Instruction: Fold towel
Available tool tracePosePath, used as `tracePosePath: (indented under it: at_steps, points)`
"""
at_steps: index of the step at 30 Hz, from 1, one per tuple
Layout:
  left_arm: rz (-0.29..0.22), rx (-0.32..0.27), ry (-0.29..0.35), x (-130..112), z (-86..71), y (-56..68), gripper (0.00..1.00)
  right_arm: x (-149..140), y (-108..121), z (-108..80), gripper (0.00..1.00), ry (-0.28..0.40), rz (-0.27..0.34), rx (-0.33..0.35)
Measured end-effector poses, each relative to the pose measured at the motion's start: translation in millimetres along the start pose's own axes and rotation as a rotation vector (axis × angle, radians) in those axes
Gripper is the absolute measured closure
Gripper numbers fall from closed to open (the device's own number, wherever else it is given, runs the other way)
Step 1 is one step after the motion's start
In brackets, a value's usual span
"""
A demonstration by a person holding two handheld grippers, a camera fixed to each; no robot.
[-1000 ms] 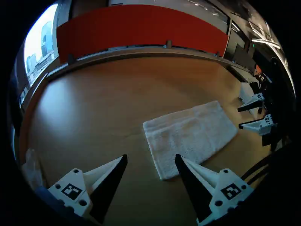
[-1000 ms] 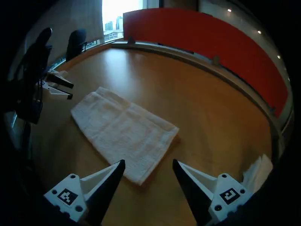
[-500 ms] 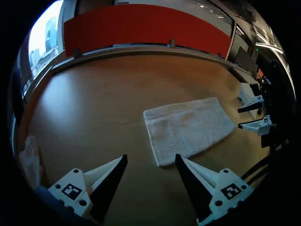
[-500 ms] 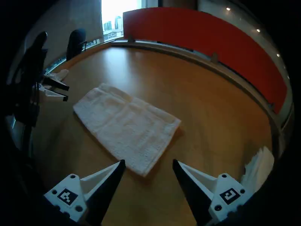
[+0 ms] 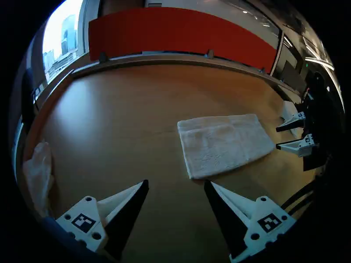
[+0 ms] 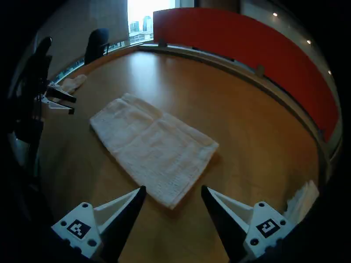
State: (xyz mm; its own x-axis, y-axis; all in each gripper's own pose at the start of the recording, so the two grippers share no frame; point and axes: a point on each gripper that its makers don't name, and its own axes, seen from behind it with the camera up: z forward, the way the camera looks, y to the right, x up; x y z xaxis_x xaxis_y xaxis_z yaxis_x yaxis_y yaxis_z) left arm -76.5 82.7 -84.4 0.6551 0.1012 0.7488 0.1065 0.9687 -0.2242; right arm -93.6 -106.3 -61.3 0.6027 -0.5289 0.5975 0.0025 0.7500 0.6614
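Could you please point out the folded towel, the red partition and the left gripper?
folded towel (image 6: 153, 149), right gripper view, middle of its top layer.
red partition (image 5: 175, 33), left gripper view, centre of its face.
left gripper (image 5: 176, 181), left gripper view, midway between its fingertips.

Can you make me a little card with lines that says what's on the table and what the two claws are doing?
table: brown wood
towel: white, folded into a flat rectangle, lying on the table
left claw: open, holding nothing, short of the towel
right claw: open, holding nothing, a towel corner shows between its fingers
white cloth: bunched up near the table's edge
red panel: standing along the table's far side
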Motion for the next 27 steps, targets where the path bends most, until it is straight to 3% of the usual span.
tracePosePath:
  at_steps: [15,27]
  points:
    - [-0.045,0.06,0.006,-21.5,-31.0,-23.2,0.06,-0.3,-6.4,6.8,0.03,-0.037,-0.073,0.047]
    - [-0.049,0.091,0.006,-34.4,-47.7,-35.5,0.06,-9.8,-6.9,12.6,0.05,-0.078,-0.117,0.066]
